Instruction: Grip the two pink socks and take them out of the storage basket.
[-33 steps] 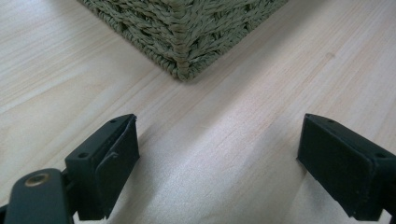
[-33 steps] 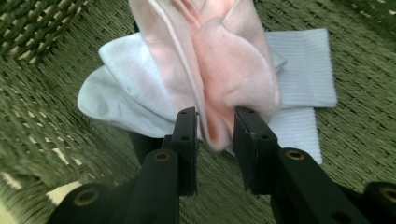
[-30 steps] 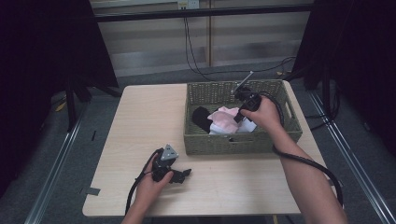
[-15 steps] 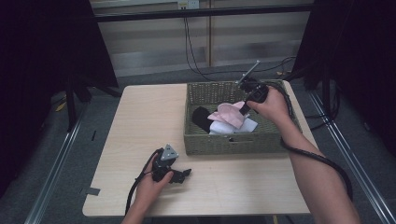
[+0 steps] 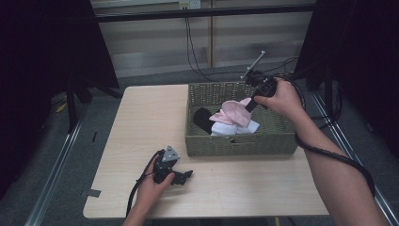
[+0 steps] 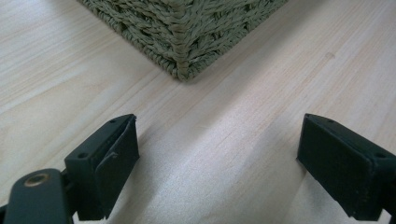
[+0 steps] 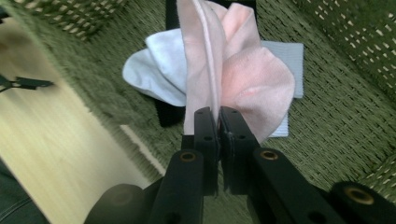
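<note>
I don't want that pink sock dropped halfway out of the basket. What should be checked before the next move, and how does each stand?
1. Right gripper shut on the pink sock: ok.
2. Sock fully above the wicker basket rim: not ok, lower end hangs inside.
3. White cloth not snagged: cannot tell.
4. Left gripper open, on the table: ok.
5. Bare table in front of the basket: ok.

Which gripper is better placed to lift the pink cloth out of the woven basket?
Right. The right gripper is shut on the pink cloth over the green woven basket; the left gripper rests open on the wooden table.
</note>
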`<state>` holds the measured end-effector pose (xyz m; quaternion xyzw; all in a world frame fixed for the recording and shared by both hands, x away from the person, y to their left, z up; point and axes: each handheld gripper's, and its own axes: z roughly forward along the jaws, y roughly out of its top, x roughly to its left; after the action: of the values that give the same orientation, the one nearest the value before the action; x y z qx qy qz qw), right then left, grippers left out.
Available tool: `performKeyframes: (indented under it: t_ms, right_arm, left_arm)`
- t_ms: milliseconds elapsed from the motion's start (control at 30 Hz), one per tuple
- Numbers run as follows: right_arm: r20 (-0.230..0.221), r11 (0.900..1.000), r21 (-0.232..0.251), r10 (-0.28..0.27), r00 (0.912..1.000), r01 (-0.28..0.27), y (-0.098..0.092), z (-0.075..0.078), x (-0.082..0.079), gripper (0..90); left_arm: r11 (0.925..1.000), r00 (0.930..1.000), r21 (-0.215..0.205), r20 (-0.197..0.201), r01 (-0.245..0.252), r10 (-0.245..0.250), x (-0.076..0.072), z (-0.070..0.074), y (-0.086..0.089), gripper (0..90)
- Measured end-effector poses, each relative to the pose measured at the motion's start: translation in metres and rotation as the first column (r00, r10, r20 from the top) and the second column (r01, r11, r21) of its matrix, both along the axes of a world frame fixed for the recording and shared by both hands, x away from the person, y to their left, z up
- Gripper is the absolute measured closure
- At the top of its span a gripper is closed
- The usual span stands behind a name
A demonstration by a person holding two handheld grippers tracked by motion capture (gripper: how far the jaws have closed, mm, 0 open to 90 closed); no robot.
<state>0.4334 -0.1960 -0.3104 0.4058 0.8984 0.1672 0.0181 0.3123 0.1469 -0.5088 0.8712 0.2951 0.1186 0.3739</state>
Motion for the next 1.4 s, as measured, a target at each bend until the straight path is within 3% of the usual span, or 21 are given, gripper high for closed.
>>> performKeyframes:
  t_ms: [433,667,1000,1400]
  right_arm:
    - [0.027,0.998,0.021,0.064,0.9976,-0.065,-0.005,0.034,-0.024,85.9]
    - [0.048,0.993,0.041,0.112,0.9925,-0.114,-0.006,0.05,-0.046,85.8]
    - [0.032,0.982,0.047,0.181,0.9829,-0.183,0.002,0.052,-0.078,85.8]
    - [0.017,0.973,0.083,0.216,0.9762,-0.217,0.003,0.046,-0.101,85.6]
  left_arm:
    - [1.0,1.0,0.0,0.0,0.001,-0.001,0.0,0.0,0.0,11.9]
    - [1.0,1.0,-0.002,-0.002,0.002,-0.002,0.0,0.0,0.0,11.9]
    - [1.0,1.0,0.0,0.0,0.0,0.0,0.0,0.0,0.0,11.9]
    - [1.0,1.0,0.0,-0.001,0.0,0.0,0.0,0.0,0.0,11.9]
